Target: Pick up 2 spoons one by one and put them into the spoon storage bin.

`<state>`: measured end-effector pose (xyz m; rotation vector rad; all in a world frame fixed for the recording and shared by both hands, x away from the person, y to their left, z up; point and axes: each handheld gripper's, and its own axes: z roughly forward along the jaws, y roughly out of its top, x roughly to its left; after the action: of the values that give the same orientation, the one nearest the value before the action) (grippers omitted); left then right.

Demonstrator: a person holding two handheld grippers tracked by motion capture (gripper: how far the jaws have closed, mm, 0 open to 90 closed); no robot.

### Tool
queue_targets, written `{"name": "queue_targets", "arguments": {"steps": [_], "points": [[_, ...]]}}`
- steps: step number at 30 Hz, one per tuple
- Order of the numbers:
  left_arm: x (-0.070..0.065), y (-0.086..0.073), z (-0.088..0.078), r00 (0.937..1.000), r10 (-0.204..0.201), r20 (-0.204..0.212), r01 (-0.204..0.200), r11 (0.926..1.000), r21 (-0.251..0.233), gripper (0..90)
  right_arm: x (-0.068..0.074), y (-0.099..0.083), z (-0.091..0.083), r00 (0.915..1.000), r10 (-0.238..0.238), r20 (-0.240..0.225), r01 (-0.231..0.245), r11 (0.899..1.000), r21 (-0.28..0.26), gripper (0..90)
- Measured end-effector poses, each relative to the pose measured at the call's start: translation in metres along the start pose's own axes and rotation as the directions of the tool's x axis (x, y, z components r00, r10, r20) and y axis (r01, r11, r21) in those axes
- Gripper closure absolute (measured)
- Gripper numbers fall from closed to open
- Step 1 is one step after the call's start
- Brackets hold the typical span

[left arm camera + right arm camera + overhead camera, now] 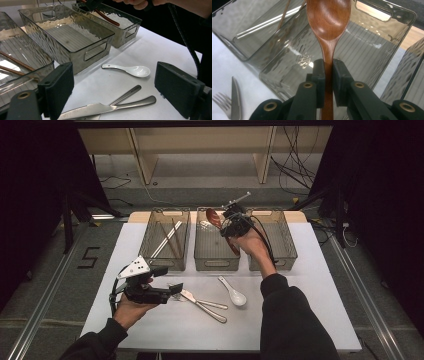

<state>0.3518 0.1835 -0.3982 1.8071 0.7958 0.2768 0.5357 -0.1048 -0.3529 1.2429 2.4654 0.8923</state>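
Right claw [328, 72] pinches wooden spoon [328, 22] at its handle; bowl points away over middle bin [215, 260].

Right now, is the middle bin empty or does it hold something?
Empty: the middle bin shows only its bare ribbed floor; the wooden spoon is above it.

Grey floor [210, 182] beyond tabletop's [165, 325] far edge; pale wooden shelf unit [200, 142]; loose black cables [295, 167]; dark surroundings.
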Motion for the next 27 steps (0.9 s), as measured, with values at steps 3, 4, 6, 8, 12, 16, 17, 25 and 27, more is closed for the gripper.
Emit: {"name": "queue_targets", "arguments": {"steps": [3, 4, 6, 8, 12, 16, 17, 25, 27], "points": [[0.0, 0.0, 0.0, 1.0, -0.001, 0.001, 0.001, 1.0, -0.001, 15.6, 0.0, 0.002, 0.004, 0.9999, 0.003, 0.011, -0.003, 1.0, 0.003, 82.1], [0.0, 0.0, 0.0, 1.0, -0.001, 0.001, 0.001, 1.0, -0.001, 15.6, 0.0, 0.003, 0.005, 0.9999, 0.002, 0.015, -0.002, 1.0, 0.004, 82.1], [0.0, 0.0, 0.0, 1.0, -0.004, 0.001, 0.004, 1.0, -0.001, 15.6, -0.001, 0.004, 0.007, 0.9998, 0.002, 0.019, -0.002, 1.0, 0.005, 82.1], [0.0, 0.0, 0.0, 1.0, -0.001, 0.002, 0.001, 1.0, -0.001, 15.6, -0.001, 0.004, 0.009, 0.9997, 0.005, 0.023, -0.005, 1.0, 0.01, 82.0], [0.0, 0.0, 0.0, 1.0, -0.004, 0.003, 0.004, 1.0, 0.0, 15.5, -0.004, 0.004, 0.015, 0.9993, 0.015, 0.035, -0.015, 1.0, 0.021, 82.0], [0.0, 0.0, 0.0, 1.0, -0.004, 0.004, 0.004, 1.0, 0.003, 15.6, -0.004, 0.005, 0.02, 0.9992, 0.015, 0.037, -0.016, 0.999, 0.028, 82.0], [0.0, 0.0, 0.001, 1.0, -0.004, 0.005, 0.004, 1.0, 0.001, 15.6, -0.003, 0.005, 0.021, 0.9992, 0.013, 0.038, -0.014, 0.999, 0.03, 82.0], [-0.001, 0.0, 0.001, 1.0, 0.001, 0.009, -0.001, 1.0, 0.006, 15.6, -0.003, 0.005, 0.029, 0.9989, 0.015, 0.045, -0.017, 0.999, 0.051, 81.9], [-0.001, 0.0, 0.001, 1.0, 0.002, 0.009, -0.002, 1.0, 0.007, 15.6, -0.003, 0.004, 0.031, 0.9987, 0.019, 0.048, -0.021, 0.998, 0.054, 81.9]]}}
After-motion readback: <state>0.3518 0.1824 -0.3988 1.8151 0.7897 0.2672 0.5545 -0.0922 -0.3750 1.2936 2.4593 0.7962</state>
